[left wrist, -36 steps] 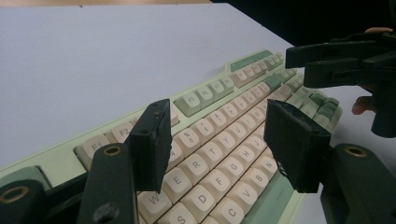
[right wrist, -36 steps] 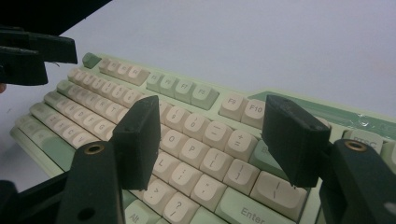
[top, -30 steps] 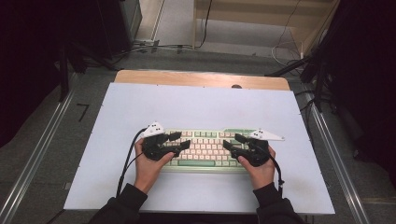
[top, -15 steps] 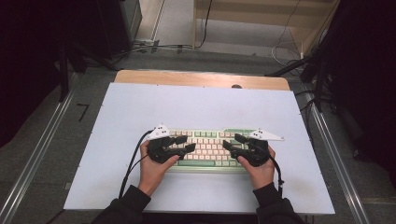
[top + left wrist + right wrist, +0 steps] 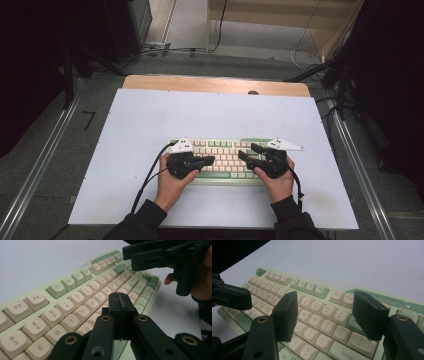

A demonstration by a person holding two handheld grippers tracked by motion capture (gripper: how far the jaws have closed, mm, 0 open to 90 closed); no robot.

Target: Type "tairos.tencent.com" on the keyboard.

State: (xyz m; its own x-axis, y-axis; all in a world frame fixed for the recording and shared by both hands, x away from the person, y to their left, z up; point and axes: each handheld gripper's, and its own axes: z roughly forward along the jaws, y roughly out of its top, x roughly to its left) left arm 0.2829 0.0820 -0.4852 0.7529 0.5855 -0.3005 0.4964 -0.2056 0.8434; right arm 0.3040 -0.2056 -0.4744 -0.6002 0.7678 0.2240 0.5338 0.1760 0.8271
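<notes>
1. Pale green and cream, the keyboard (image 5: 222,159) lies near the front of the white surface (image 5: 150,125); both grippers hover over it, a typing step by my judgement
2. Left gripper (image 5: 122,301): fingers have just pressed together, pinching nothing, above the Y key; next it needs a straight push down
3. Right gripper (image 5: 324,315): fingers spread above the P keys

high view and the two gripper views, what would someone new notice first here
The pale green and cream keyboard catches the eye first, lying near the front middle of the white table. A hand holds a black gripper over each end: the left gripper has just closed, its jaws together with nothing between them above the letter keys, while the right gripper hangs open over the punctuation keys.
</notes>
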